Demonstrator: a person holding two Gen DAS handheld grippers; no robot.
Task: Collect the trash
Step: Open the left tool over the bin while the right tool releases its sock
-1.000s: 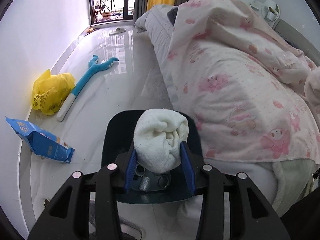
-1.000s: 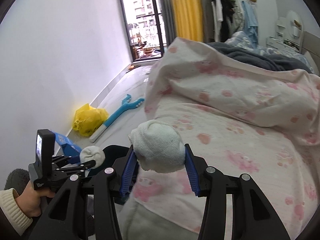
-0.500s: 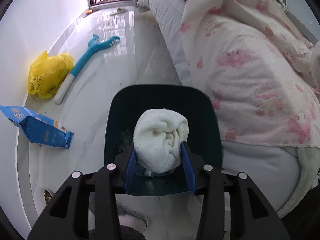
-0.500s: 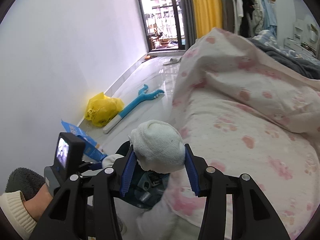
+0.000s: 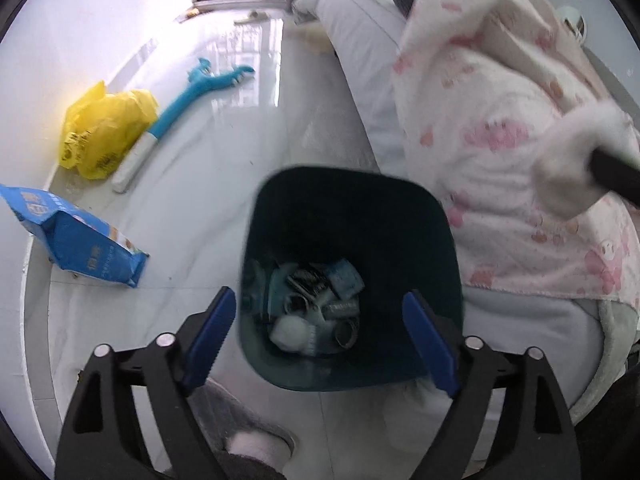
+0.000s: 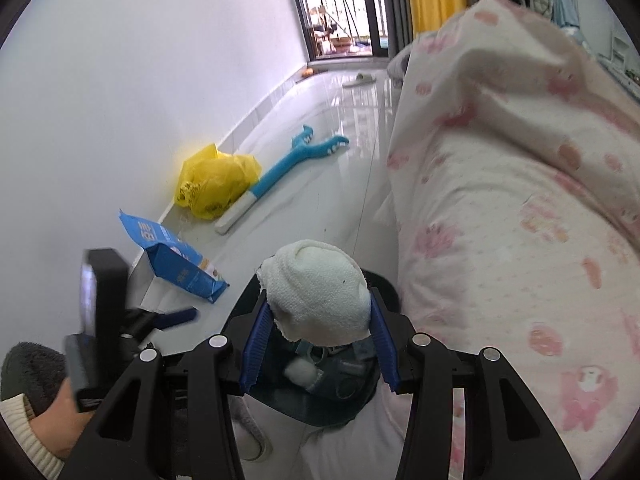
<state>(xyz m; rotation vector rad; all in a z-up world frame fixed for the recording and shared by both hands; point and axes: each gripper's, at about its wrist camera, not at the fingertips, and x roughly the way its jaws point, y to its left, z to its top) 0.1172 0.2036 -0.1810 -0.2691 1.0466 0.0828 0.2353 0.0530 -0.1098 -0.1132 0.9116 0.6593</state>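
A dark teal trash bin (image 5: pixel 400 216) stands on the floor beside the bed, holding several bits of trash. A white tissue wad (image 5: pixel 290 330) lies inside it on the trash. My left gripper (image 5: pixel 320 332) is open and empty right above the bin. My right gripper (image 6: pixel 318 344) is shut on a second white tissue wad (image 6: pixel 316 290) and holds it above the bin (image 6: pixel 384 280). The dropped wad also shows in the right wrist view (image 6: pixel 301 368). The right gripper's wad appears blurred at the right of the left wrist view (image 5: pixel 572 160).
A bed with a pink-patterned blanket (image 5: pixel 500 140) fills the right side. On the floor by the white wall lie a blue snack bag (image 5: pixel 76 248), a yellow plastic bag (image 5: pixel 104 132) and a blue-and-white long-handled tool (image 5: pixel 188 96). A grey slipper (image 5: pixel 248 448) is under the left gripper.
My left gripper opened and its white tissue wad fell into the bin. The right gripper, still holding its wad, moved down over the bin.
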